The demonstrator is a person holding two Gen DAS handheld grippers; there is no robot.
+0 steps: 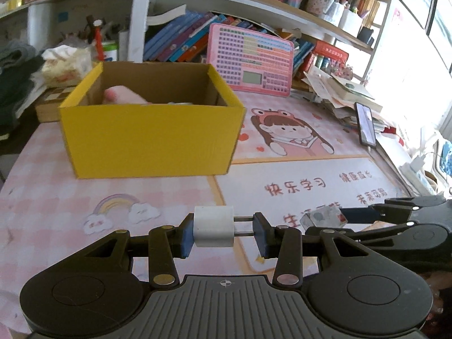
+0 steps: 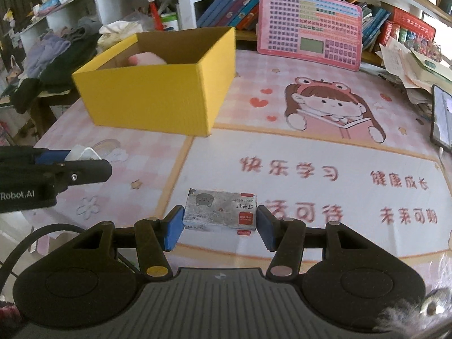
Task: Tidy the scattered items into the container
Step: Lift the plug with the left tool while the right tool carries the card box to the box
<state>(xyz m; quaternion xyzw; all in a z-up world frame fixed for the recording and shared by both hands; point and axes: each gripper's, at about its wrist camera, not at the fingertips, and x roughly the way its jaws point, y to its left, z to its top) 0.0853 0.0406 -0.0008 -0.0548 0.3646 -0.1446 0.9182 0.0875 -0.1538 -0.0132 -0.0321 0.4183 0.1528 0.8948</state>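
Left gripper (image 1: 224, 231) clamps a white charger (image 1: 213, 230); right gripper (image 2: 220, 226) clamps a staple box (image 2: 221, 210). Yellow box (image 2: 158, 93) waits upper left; both loads should clear its rim before release.

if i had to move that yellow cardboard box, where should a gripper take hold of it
Grip the thin top edge of a side wall of the open yellow cardboard box, coming from above, one finger inside and one outside. The body looks far wider than the jaws, but the bare rim is narrow. I'd pick the near wall, clear of the pink item inside.
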